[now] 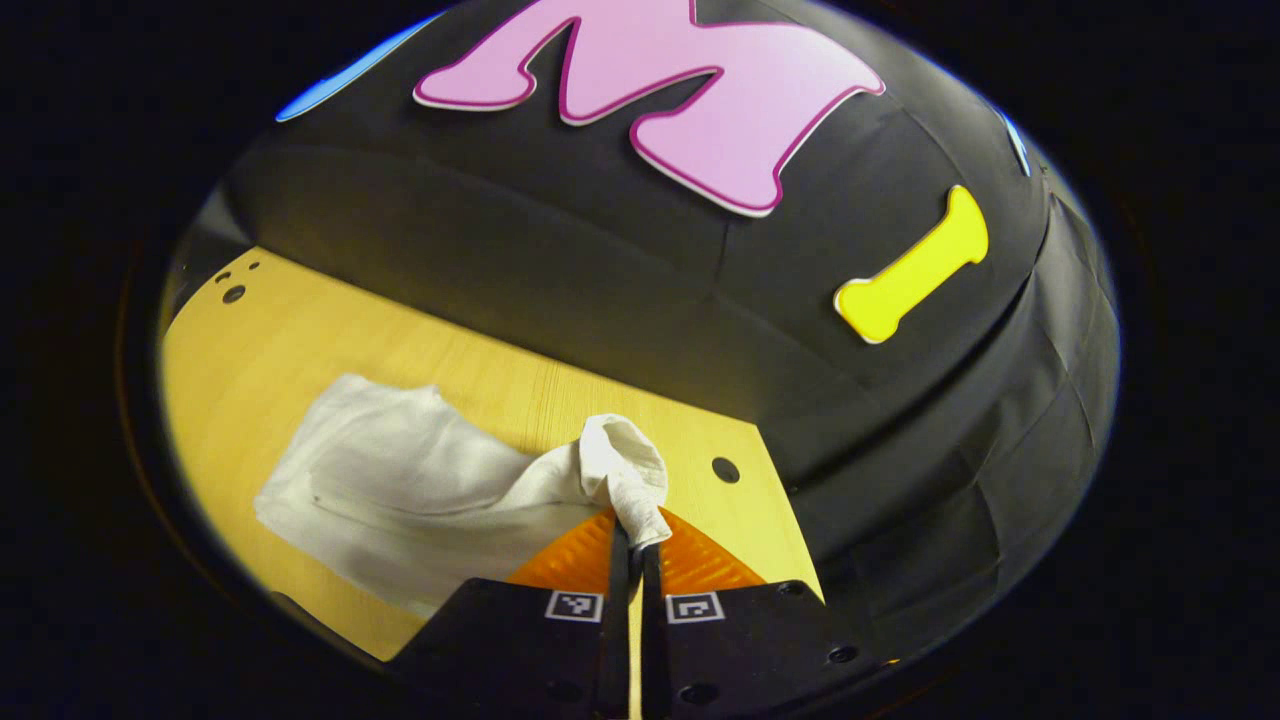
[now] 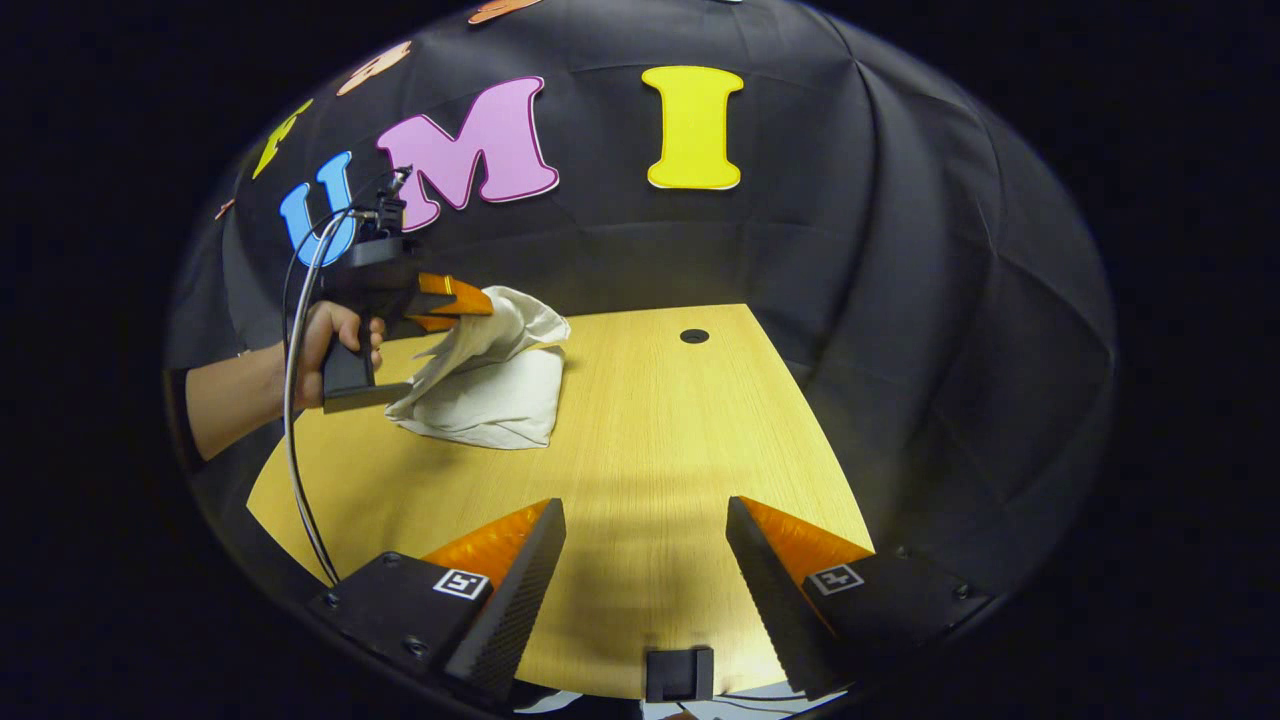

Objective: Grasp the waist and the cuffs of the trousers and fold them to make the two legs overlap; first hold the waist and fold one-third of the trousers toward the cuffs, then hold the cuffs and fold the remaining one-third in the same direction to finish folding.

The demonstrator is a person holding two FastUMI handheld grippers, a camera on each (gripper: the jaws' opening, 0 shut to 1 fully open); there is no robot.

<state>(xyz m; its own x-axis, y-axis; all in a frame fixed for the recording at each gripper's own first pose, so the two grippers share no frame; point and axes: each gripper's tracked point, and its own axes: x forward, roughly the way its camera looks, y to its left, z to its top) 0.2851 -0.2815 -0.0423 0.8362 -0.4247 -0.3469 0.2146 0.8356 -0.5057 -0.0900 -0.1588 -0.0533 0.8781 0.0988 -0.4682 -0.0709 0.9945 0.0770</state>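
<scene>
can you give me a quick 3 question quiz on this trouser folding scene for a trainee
1. True or false: the left gripper is pinching a bunch of the white trousers.
2. How do the right gripper's fingers stand? A) spread apart over bare table B) clamped on the cloth C) holding a cable
3. Fill in: in the right gripper view, the trousers lie on the wooden ____, and a person's hand lifts one part of them with the left gripper.

Key
1. True: cloth sticks up from between its closed fingers.
2. A: nothing sits between them.
3. table
</scene>
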